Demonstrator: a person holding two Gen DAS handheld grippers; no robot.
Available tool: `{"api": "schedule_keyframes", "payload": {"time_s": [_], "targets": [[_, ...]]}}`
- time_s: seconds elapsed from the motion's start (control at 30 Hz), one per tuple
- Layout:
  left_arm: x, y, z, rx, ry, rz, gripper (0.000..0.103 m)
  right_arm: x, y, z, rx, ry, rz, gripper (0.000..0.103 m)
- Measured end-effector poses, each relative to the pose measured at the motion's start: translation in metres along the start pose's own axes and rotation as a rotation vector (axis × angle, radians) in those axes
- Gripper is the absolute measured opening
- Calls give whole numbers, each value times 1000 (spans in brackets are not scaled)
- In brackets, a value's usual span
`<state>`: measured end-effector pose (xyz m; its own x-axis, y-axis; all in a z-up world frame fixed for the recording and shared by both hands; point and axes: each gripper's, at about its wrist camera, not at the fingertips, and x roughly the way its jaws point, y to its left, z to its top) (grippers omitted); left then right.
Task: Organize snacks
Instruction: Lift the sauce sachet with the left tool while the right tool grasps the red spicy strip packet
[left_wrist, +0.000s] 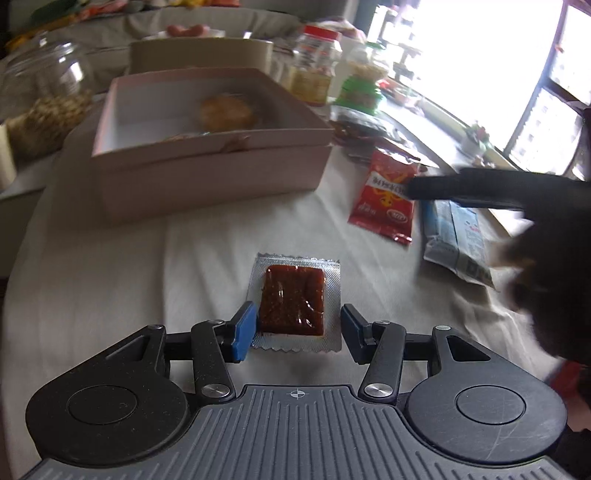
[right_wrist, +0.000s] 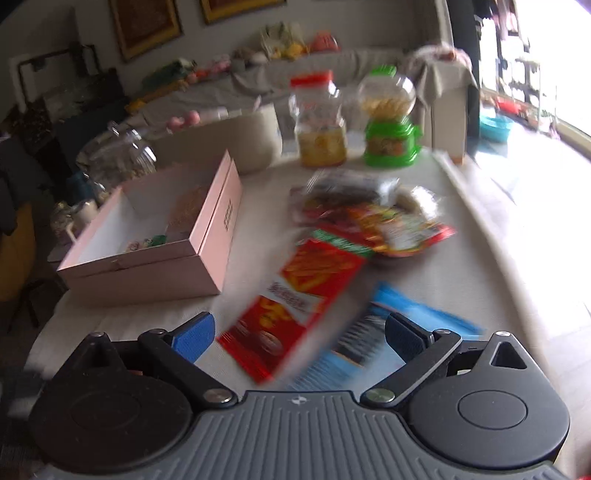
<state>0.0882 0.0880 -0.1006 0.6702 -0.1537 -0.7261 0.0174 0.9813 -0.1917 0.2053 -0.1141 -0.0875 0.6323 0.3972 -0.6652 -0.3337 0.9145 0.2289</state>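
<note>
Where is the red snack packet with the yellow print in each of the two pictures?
Left wrist view: red snack packet lies right of centre, beyond the gripper.
Right wrist view: red snack packet lies at lower centre, between the gripper's fingers.
Shared landmark: the pink box, left of the packet.

A home living room — draped sofa (right_wrist: 332, 70), framed pictures (right_wrist: 146, 26), cloth-covered table (right_wrist: 461, 266) by a window (left_wrist: 480, 55).

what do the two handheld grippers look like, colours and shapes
Both look alike: the left gripper and right gripper have black linkage arms with silver pivot bolts, two round black discs, a grey ribbed plate marked with a small crosshair, and blue textured finger pads.
</note>
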Motion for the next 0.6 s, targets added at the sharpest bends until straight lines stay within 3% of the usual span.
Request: {"api": "schedule_keyframes", "payload": {"time_s": [0.03,0.1,0.17,0.23,0.3,0.5,0.6], "targets": [[-3,1,-3,-6,-6,8,56,12,7,2,8,10,-31,99],[-7,4,-10,-8,-19,13,56,21,25,1,-37,-75,-150,97],[-9,7,-13,-12,-30,-3,56,29,38,-1,-99,-73,-194,92],[-9,12,-13,-27,-35,-21,56,36,39,-1,-107,13,-149,70],[-8,14,-12,-36,-38,-31,56,31,38,-5,-105,27,-106,63],[-6,12,-9,-42,-39,-29,56,-9,40,-32,-215,134,130,57],[-6,9,-8,-23,-30,-22,56,-31,37,-52,-309,151,169,57]]}}
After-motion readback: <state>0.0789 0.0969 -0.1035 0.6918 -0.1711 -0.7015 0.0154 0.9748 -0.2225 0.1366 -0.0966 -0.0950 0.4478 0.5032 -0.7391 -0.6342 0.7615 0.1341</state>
